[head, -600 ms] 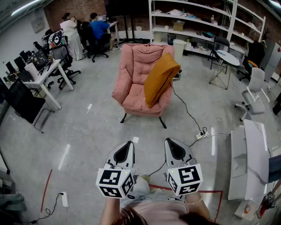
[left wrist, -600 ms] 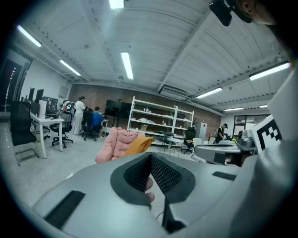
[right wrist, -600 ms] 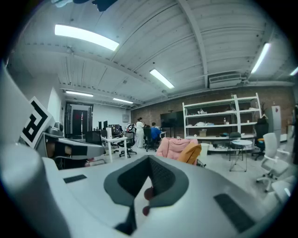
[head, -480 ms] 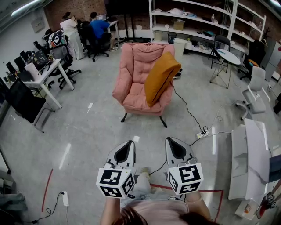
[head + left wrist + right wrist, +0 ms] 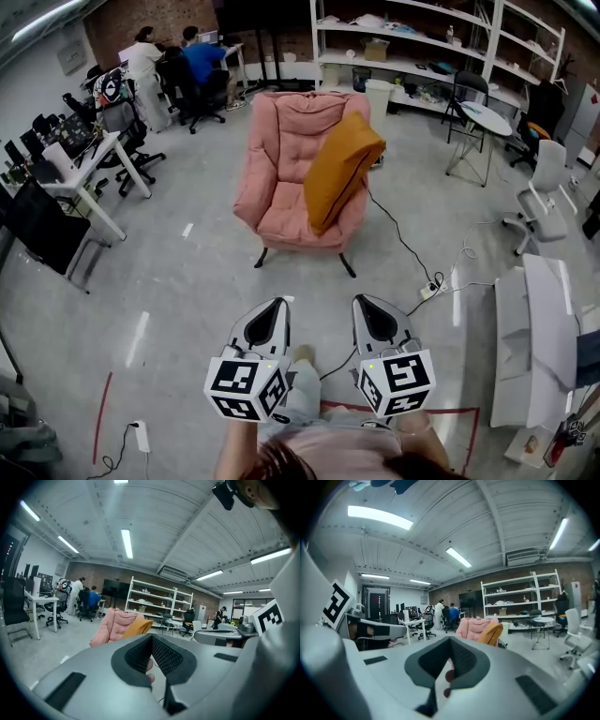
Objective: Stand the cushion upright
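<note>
Cushion (image 5: 342, 169) nearer, well beyond left tongs (image 5: 274, 307), right tongs (image 5: 367, 302)

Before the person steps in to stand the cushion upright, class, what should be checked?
1. Cushion in sight on the armchair: ok.
2. Cushion upright: not ok, it leans tilted.
3. Left gripper and right gripper empty: ok.
4. Fingers open for a grasp: not ok, both shut.
5. Cushion within reach: not ok, floor lies between.
6. Cable off the path: cannot tell.
</note>
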Demonstrator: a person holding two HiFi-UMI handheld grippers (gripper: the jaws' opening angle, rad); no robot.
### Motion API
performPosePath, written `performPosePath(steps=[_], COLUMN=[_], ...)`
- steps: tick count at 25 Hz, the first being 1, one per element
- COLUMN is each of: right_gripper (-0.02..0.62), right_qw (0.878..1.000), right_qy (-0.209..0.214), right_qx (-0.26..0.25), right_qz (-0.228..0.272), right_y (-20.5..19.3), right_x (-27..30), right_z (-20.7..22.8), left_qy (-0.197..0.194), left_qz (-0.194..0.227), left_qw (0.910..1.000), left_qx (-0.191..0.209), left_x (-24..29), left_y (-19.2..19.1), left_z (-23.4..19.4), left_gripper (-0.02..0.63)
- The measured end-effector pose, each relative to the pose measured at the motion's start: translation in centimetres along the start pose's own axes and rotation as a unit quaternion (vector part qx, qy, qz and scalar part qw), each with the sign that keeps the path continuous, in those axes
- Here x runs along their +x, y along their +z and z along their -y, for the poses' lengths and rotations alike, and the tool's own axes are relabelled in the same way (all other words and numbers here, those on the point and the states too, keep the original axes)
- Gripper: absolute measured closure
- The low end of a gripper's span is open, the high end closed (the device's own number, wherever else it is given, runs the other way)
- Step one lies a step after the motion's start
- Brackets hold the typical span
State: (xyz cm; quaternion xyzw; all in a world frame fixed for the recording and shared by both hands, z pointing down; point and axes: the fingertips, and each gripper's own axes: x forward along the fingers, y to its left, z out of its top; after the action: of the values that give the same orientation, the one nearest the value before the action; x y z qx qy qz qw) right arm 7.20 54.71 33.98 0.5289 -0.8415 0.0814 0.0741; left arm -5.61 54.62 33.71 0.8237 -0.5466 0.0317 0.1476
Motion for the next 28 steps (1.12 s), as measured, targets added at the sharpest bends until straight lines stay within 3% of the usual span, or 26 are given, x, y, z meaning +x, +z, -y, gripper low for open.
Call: performPosePath(steps=[28], right_gripper=[0.580], right_qw=[0.999], right_qy=[-0.039], right_qx=[0.028], right_qz=[-0.006], right_y=[3.0], right_x=[17.9], right_z=[3.5], left_qy=[-0.053], left_qz=[-0.010], left_qw=[0.9984], left_qx=[-0.018], left_x=[15.7], left_y=[4.9], left_z=[-11.4], left_gripper=[0.614])
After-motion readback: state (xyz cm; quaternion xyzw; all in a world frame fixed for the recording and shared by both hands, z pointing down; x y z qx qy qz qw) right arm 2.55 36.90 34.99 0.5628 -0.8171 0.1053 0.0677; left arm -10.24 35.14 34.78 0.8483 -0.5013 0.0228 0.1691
